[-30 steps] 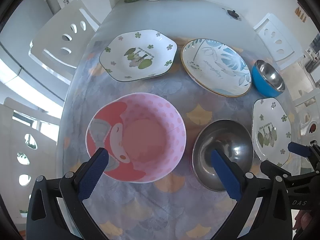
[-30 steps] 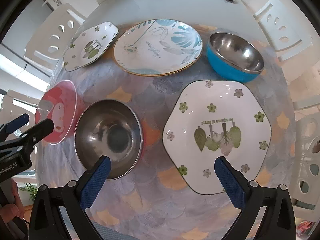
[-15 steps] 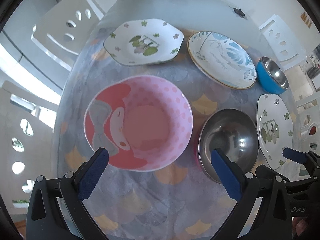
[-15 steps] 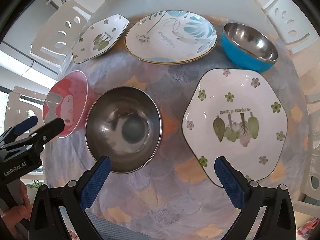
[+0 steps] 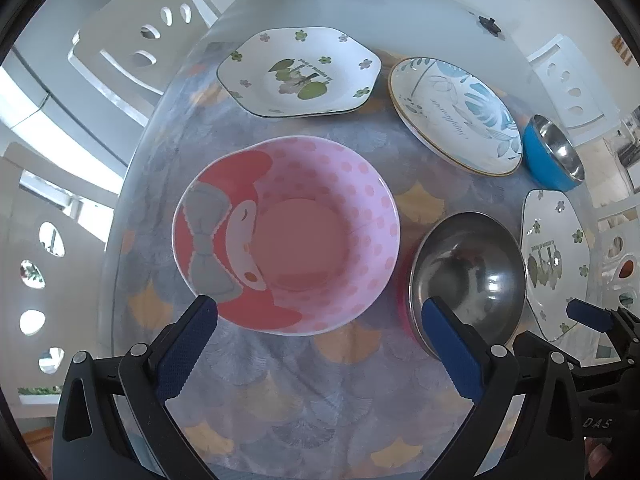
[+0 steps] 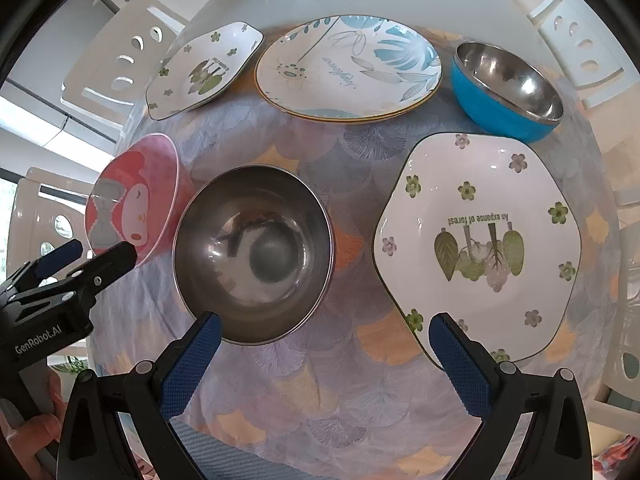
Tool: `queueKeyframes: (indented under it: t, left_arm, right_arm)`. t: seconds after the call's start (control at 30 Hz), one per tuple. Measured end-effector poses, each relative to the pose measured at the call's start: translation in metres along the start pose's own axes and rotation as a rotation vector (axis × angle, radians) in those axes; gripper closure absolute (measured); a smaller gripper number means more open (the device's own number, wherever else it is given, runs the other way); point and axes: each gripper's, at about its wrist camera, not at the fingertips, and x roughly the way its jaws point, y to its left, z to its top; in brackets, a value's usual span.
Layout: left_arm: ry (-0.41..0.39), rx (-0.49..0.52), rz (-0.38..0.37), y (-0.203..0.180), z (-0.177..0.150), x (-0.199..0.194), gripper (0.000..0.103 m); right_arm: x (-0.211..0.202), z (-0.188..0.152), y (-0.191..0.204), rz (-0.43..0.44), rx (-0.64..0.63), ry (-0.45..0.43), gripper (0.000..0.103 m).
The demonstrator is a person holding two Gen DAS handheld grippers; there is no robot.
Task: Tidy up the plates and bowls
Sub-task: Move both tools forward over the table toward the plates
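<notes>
Now the left claw (image 5: 316, 344) hangs spread apart over the pink bowl (image 5: 286, 236) on the surface (image 5: 280, 396). Beside it, the right claw (image 6: 326, 356) gapes empty between the steel bowl (image 6: 254, 258) and a hexagonal plate (image 6: 478, 246).

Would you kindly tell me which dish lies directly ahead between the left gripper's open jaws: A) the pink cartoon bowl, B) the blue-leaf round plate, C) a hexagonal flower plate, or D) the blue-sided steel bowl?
A: in the left wrist view the pink cartoon bowl sits centred ahead of the left gripper, whose jaws stand wide apart.
</notes>
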Motion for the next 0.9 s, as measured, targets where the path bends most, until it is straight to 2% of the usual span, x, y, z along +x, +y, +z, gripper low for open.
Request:
queueKeyframes:
  t: [0.17, 0.6, 0.9]
  left_arm:
    - [0.000, 0.017, 0.021, -0.0001, -0.0007, 0.0002, 0.001]
    - [0.006, 0.027, 0.002, 0.0004, -0.0016, 0.0014, 0.001]
    - [0.012, 0.047, 0.021, -0.0017, -0.0029, -0.0010, 0.001]
  right_arm:
    - [0.0042, -0.0011, -0.0005, 0.002, 0.002, 0.012, 0.000]
    - [0.0036, -0.0009, -0.0021, -0.012, -0.006, 0.015, 0.000]
    - [0.0026, -0.0060, 0.0020, -0.026, -0.028, 0.026, 0.000]
